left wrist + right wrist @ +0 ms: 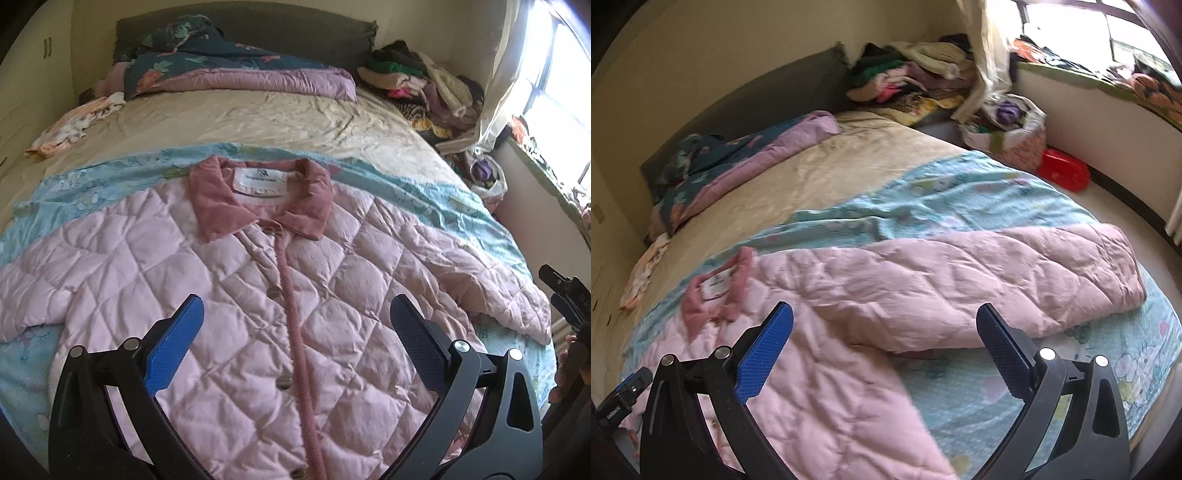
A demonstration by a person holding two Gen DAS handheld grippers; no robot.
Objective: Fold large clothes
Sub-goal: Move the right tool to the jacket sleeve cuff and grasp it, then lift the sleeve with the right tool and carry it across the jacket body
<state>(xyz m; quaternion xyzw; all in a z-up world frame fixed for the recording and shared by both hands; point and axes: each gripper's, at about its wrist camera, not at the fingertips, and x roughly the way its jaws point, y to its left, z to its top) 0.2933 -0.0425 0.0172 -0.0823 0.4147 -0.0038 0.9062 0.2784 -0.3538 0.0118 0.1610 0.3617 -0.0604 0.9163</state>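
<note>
A pink quilted jacket (pixel 229 295) with a darker pink collar (pixel 258 199) lies face up and buttoned on a light blue sheet (pixel 424 206), both sleeves spread out. My left gripper (pixel 295 332) is open and empty, hovering above the jacket's front placket. My right gripper (pixel 884 343) is open and empty, above the jacket (pixel 849 295) near its right armpit; the right sleeve (pixel 1034 273) stretches to the right. The right gripper shows at the left wrist view's right edge (pixel 565 295).
The bed has a beige sheet (pixel 258 118). Folded quilts (pixel 229 70) lie at the headboard, a clothes pile (pixel 424 81) at the far right corner, a small garment (pixel 74 125) at far left. A bag (pixel 1008 129) and red basin (pixel 1063 170) sit on the floor by the window.
</note>
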